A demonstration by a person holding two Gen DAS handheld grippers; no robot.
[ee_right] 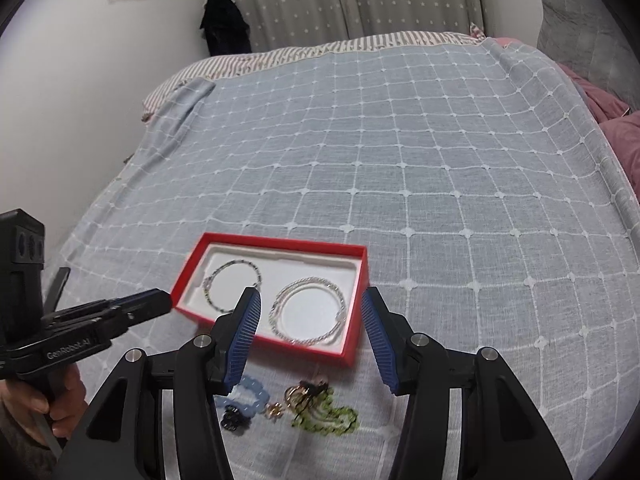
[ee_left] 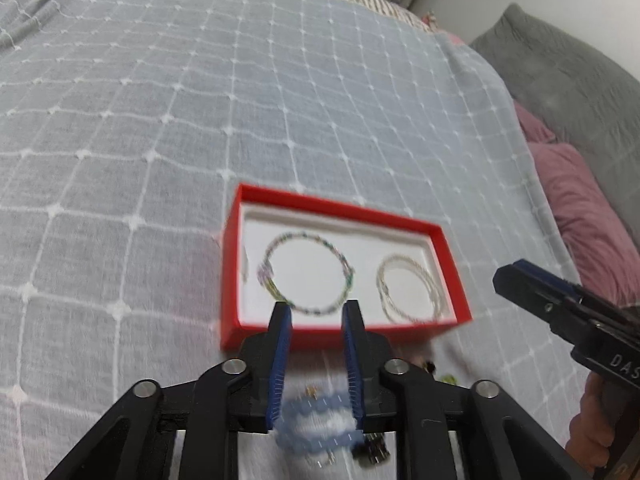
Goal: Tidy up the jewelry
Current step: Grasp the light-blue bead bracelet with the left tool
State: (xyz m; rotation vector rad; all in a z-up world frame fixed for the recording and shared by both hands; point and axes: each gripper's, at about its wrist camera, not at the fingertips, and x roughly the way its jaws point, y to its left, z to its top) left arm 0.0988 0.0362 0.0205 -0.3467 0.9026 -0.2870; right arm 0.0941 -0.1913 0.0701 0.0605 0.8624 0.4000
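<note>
A red box point(ee_left: 256, 204) point(ee_right: 280, 240) with a white liner lies on the bed. In it lie a multicoloured bead ring point(ee_left: 280, 248) point(ee_right: 224, 270) and a clear bead ring point(ee_left: 386, 264) point(ee_right: 304, 284). My left gripper point(ee_left: 316, 312) is open just before the box's near wall; a pale blue bead bracelet point(ee_left: 316, 424) point(ee_right: 250, 390) lies on the cover below its fingers, blurred. My right gripper point(ee_right: 311, 300) is open wide over the box's near right corner. It also shows in the left wrist view point(ee_left: 520, 280). A green bead string point(ee_right: 332, 416), gold rings point(ee_right: 296, 394) and a dark piece point(ee_right: 232, 418) lie in front.
A grey-blue checked bedcover point(ee_right: 400, 160) spans the bed. Pink bedding point(ee_left: 580, 208) and a grey pillow point(ee_left: 560, 80) lie at the right. A wall stands at the left, curtains point(ee_right: 340, 0) at the far end.
</note>
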